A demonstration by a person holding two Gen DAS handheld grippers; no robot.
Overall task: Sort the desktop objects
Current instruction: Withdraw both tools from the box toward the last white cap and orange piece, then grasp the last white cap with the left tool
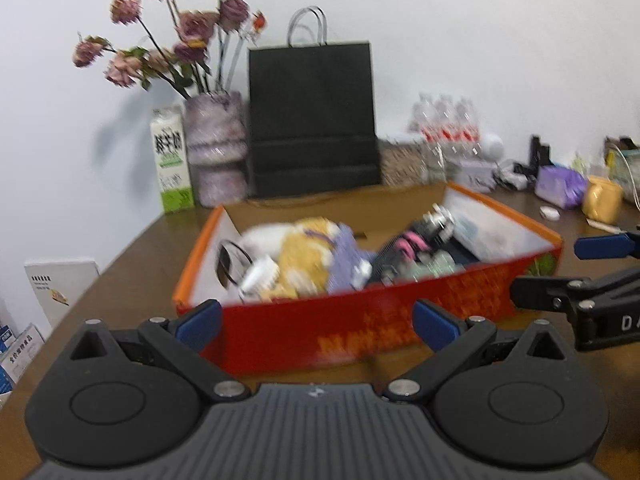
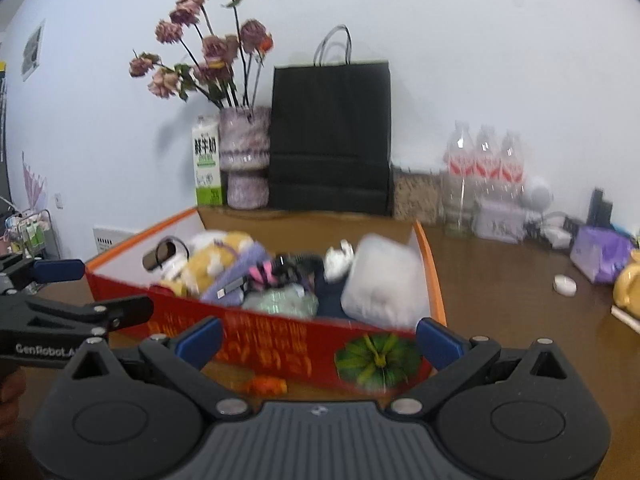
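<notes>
Two grippers: left gripper (image 1: 316, 322) and right gripper (image 2: 318, 340), each with jaws spread wide and nothing between them.
Box (image 1: 360, 320): red, orange-rimmed, open, on the brown worktop (image 1: 132, 264), straight ahead of both pairs of jaws and just past the fingertips; whether they touch it is unclear.
Box contents: yellow plush (image 1: 300, 256), purple cloth (image 2: 240, 268), white pouch (image 2: 384, 284), pink-and-black item (image 1: 416, 244), all blurred.
Orange bit (image 2: 266, 385): on the worktop, before the box, between the right jaws' arms.
Behind box: black bag (image 1: 312, 120), vase (image 1: 216, 140), carton (image 1: 172, 160), bottles (image 2: 484, 168).
</notes>
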